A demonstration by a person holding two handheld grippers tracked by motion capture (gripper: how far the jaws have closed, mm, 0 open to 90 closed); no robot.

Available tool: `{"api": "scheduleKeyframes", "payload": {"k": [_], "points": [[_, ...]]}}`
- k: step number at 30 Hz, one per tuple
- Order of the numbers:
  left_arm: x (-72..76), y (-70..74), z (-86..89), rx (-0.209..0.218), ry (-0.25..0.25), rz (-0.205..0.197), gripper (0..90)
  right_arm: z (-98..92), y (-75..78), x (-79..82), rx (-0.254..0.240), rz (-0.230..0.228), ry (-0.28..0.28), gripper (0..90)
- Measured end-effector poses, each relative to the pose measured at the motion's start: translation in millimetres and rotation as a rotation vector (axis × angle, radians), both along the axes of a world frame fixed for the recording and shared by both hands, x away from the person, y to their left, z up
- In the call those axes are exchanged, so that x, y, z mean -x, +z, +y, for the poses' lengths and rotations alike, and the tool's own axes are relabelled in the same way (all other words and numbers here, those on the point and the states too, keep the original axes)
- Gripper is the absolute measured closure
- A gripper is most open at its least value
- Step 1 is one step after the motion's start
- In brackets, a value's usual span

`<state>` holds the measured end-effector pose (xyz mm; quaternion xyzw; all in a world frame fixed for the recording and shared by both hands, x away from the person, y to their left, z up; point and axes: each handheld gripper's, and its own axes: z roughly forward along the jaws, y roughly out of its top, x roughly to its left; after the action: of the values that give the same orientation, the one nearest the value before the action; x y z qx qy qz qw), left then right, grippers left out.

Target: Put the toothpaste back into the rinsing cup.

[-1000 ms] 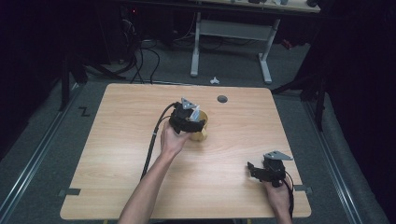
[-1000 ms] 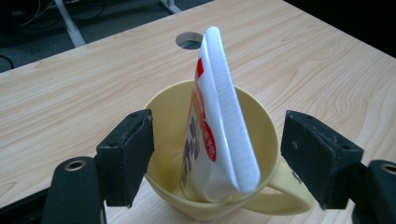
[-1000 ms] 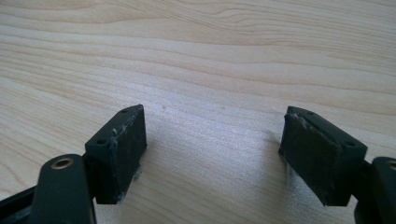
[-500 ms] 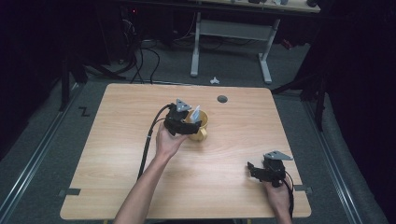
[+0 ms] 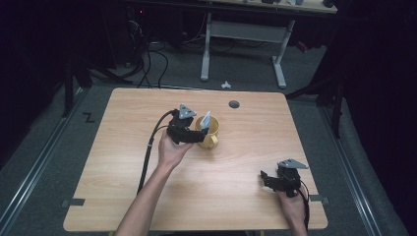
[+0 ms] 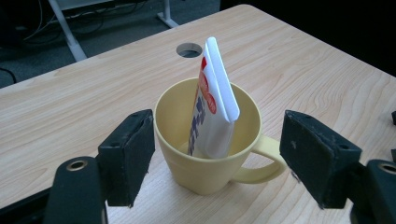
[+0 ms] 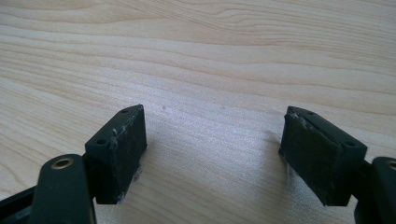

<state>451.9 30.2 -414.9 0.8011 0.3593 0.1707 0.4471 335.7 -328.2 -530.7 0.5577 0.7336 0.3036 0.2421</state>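
A yellow mug (image 5: 210, 134) stands near the middle of the wooden table (image 5: 123, 162), its handle toward the person. A white packet (image 5: 206, 119) with red and blue print stands upright in it, leaning on the rim. My left gripper (image 5: 197, 136) is just left of the mug and open. In the left gripper view the mug (image 6: 210, 170) and packet (image 6: 215, 105) sit between and just beyond the spread jaws of that gripper (image 6: 219, 140), which touch nothing. My right gripper (image 5: 265, 178) rests low near the table's front right. It is open (image 7: 212, 140) over bare wood.
A round cable hole (image 5: 234, 104) lies in the table behind the mug, and also appears as a cable hole (image 6: 189, 49) beyond the packet. The left gripper's black cable (image 5: 147, 152) trails along the forearm. A small white object (image 5: 225, 84) lies on the floor beyond the far edge.
My left gripper has drawn back to the left and toward the person from over the mug, uncovering the mug with the packet standing in it. The right gripper has stayed put.
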Motion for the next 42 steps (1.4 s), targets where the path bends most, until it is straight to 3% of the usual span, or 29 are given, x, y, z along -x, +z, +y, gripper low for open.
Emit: {"api": "scheduleKeyframes", "payload": {"k": [21, 42], "points": [[14.3, 11.7, 19.4, 0.027, -0.001, -0.017, 26.9, 0.1, 0.0, -0.1, 0.000, 0.000, -0.001, 22.5], [31.0, 14.3, 51.1, 0.062, 0.047, -0.004, 27.8, 0.1, 0.0, -0.1, 0.000, 0.000, -0.001, 22.6]]}}
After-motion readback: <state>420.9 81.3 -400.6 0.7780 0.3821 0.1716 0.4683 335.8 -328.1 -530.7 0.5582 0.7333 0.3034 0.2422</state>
